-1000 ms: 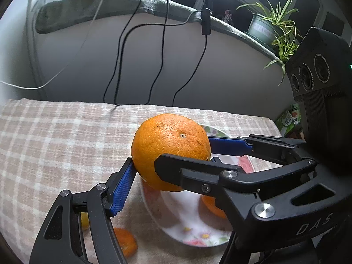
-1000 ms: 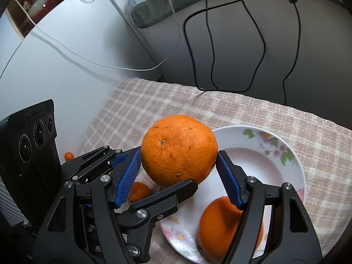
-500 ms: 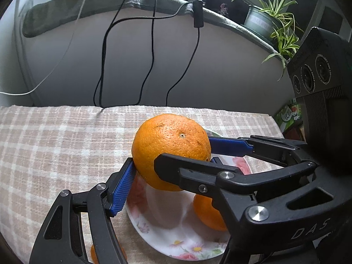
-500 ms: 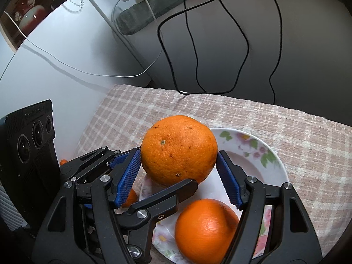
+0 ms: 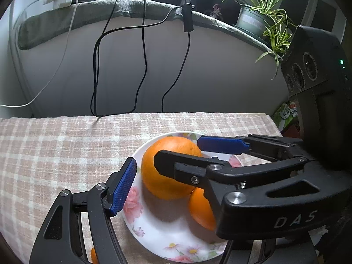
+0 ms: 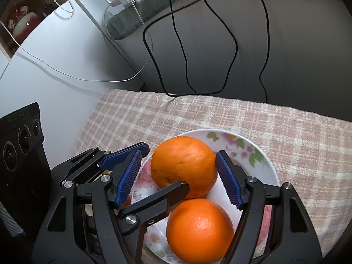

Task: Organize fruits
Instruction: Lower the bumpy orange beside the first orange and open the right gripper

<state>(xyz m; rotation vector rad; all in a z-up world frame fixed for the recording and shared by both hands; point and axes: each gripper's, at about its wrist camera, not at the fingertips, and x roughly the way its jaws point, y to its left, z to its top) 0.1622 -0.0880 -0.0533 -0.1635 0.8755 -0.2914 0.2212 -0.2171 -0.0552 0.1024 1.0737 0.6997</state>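
Observation:
A large orange (image 5: 169,169) (image 6: 183,167) rests in the white floral plate (image 5: 154,231) (image 6: 261,160), touching a second orange (image 5: 201,209) (image 6: 199,228) nearer to me. My left gripper (image 5: 176,160) and my right gripper (image 6: 178,176) are both open around the large orange, with gaps between their blue pads (image 5: 123,187) (image 6: 228,180) and the fruit. The left gripper's fingers also show at the left of the right wrist view (image 6: 123,156). A small orange fruit (image 5: 94,255) peeks out at the bottom left on the cloth.
The plate stands on a checked beige cloth (image 5: 55,154) (image 6: 297,132). Black cables (image 5: 140,66) hang down the grey wall behind. A potted plant (image 5: 261,19) stands on the ledge at the back right. A white cabinet (image 6: 55,55) is at the left.
Both grippers lowered the large orange into the plate and opened, letting go of it. It now lies against the second orange.

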